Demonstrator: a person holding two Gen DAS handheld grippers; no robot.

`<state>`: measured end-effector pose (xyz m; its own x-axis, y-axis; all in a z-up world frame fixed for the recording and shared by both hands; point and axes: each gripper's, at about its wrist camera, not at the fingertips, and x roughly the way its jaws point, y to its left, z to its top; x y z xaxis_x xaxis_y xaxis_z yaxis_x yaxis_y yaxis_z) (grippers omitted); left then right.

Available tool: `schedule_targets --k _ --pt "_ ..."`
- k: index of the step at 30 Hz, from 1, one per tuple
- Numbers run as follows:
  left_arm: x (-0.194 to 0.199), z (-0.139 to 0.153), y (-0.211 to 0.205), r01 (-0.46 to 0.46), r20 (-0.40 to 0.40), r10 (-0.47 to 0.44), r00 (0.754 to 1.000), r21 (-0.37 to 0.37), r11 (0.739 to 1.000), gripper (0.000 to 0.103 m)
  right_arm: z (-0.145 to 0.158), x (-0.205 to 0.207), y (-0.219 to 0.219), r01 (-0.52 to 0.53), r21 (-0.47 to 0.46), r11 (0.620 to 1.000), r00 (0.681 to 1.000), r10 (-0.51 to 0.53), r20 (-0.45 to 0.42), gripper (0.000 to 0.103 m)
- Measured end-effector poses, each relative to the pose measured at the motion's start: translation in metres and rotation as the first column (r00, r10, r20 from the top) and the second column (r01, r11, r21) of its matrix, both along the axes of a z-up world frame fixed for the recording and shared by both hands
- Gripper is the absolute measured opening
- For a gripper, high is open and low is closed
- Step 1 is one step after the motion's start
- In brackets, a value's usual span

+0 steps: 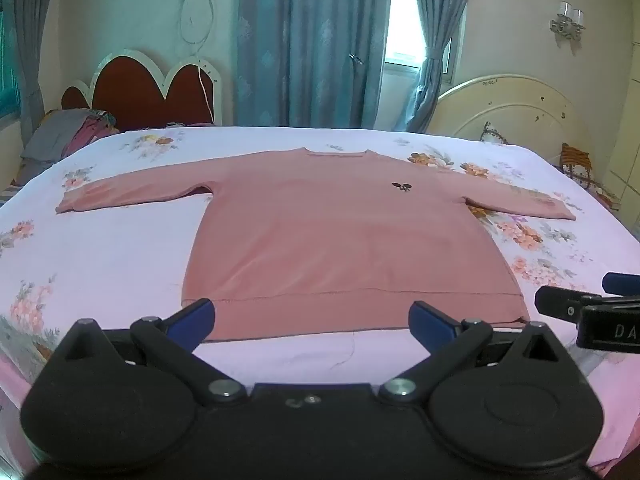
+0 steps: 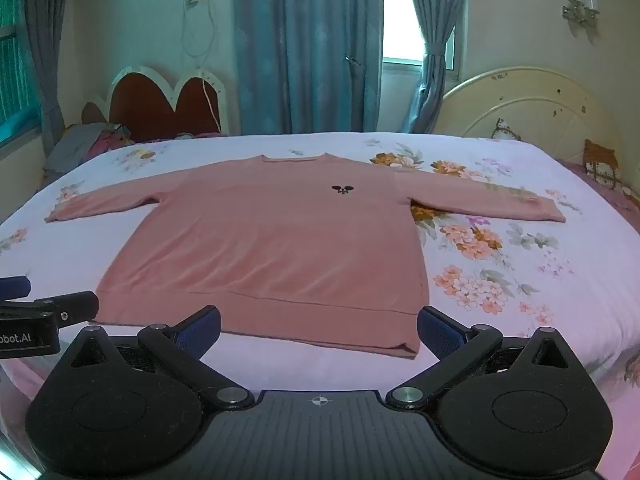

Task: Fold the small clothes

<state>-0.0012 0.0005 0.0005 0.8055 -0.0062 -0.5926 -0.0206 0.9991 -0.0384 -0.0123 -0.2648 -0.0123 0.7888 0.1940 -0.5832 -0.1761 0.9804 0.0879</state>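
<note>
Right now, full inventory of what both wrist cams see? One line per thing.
sweater: 1, pink, spread flat on the bed, sleeves out, hem towards the grippers
logo: 1, dark, on the sweater's chest
bed sheet: 1, pale lilac with a flower print, under the sweater
red headboard: 1, red with white trim, far left
cream headboard: 1, cream, far right
curtains: blue-grey, along the back wall
window: 1, bright, between the curtains
wall lamp: 1, clear glass, upper right wall
clothes pile: grey and pink, far left
left gripper: 1, black with blue pads, open, empty, near the hem
right gripper: 1, black with blue pads, open, empty, near the hem
</note>
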Motion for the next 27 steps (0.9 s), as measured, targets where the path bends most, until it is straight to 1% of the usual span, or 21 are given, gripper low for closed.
schedule_targets --k 2,16,17,27 --pt "0.0003 0.0001 -0.0001 -0.001 -0.008 0.001 1.000 0.003 1.000 0.103 0.0000 0.0004 0.0002 0.000 0.005 1.000 1.000 0.000 0.000 0.103" --pt "-0.0066 -0.0045 0.0037 0.000 -0.001 0.000 1.000 0.002 1.000 0.103 0.0013 0.0028 0.0046 -0.004 -0.005 1.000 1.000 0.004 -0.002 0.103" --pt "-0.0015 -0.0011 0.0019 0.003 -0.006 -0.003 1.000 0.007 1.000 0.103 0.0017 0.0024 0.0047 -0.004 -0.005 1.000 1.000 0.004 -0.002 0.103" --pt "-0.0016 0.0026 0.0030 0.009 -0.005 -0.009 1.000 0.023 1.000 0.103 0.0051 0.0003 0.0029 0.004 0.005 1.000 1.000 -0.004 0.000 0.103"
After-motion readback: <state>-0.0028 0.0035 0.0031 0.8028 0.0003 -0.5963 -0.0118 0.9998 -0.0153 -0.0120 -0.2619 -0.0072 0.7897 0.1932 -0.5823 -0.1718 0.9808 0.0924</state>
